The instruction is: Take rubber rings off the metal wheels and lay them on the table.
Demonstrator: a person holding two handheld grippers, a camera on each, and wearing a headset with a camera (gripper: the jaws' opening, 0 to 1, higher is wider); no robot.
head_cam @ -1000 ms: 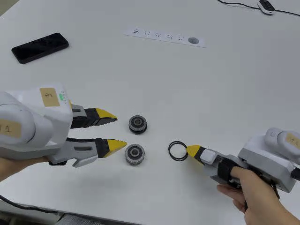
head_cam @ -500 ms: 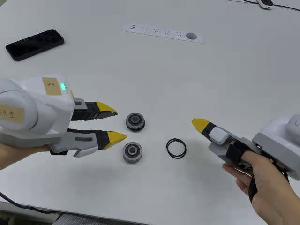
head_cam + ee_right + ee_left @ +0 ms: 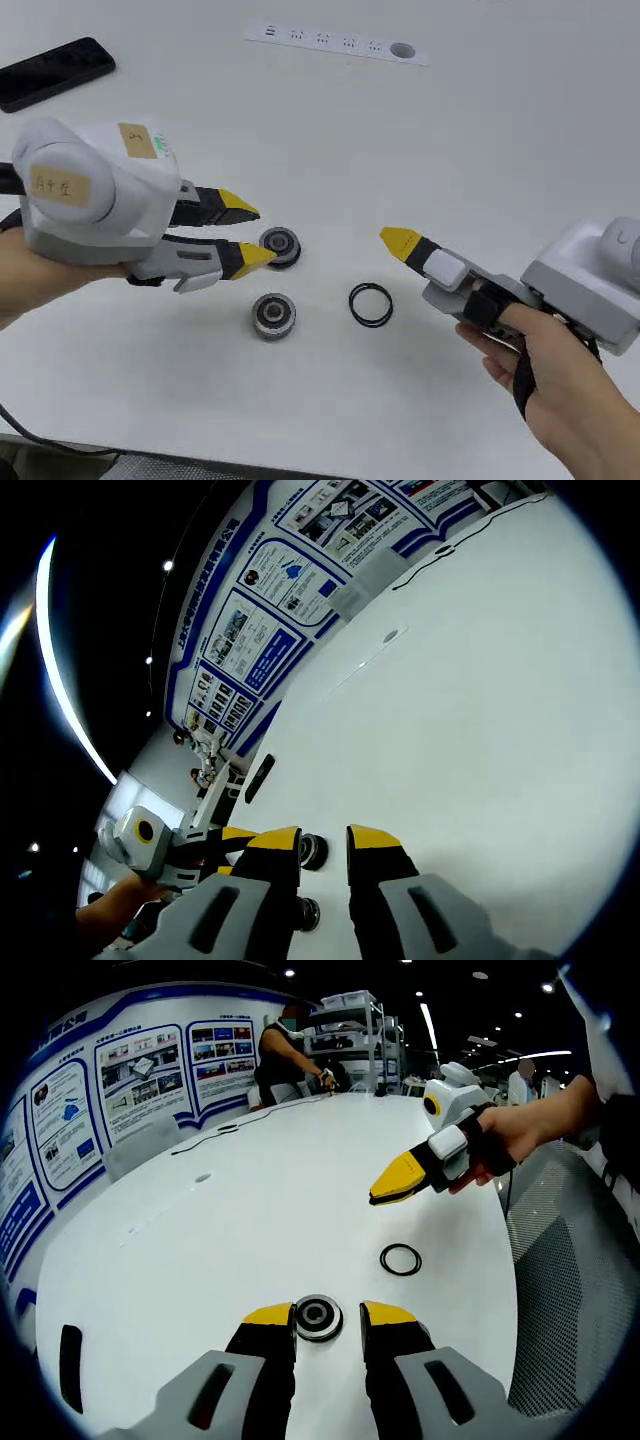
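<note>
Lifted off the thin black rubber ring (image 3: pixel 371 304) that its tip touched a second ago, the right tool (image 3: pixel 401 243) now hangs above and just to the right of it, while the left tool (image 3: pixel 252 233) has closed in on the far metal wheel (image 3: pixel 281 246).

Head view: the ring lies flat on the white surface (image 3: pixel 450 150), apart from both wheels. The near metal wheel (image 3: pixel 273 314) rests just left of the ring, the far one beyond it. The left tool's yellow-tipped jaws are spread, their tips level with the far wheel's left side. A flat black phone (image 3: pixel 55 72) and a long white power strip (image 3: pixel 335 42) lie well apart from the work, towards the far edge.

Left gripper view: the left tool's jaws stand released, with the far wheel sitting between the two yellow tips (whether either tip touches it cannot be told). Beyond, the ring lies alone on the surface, and the right tool, held in a hand, hovers over it.

Right gripper view: the right tool's jaws are parted with nothing between them. Both wheels show just past its left tip, and the left tool reaches in from the left beside them.
</note>
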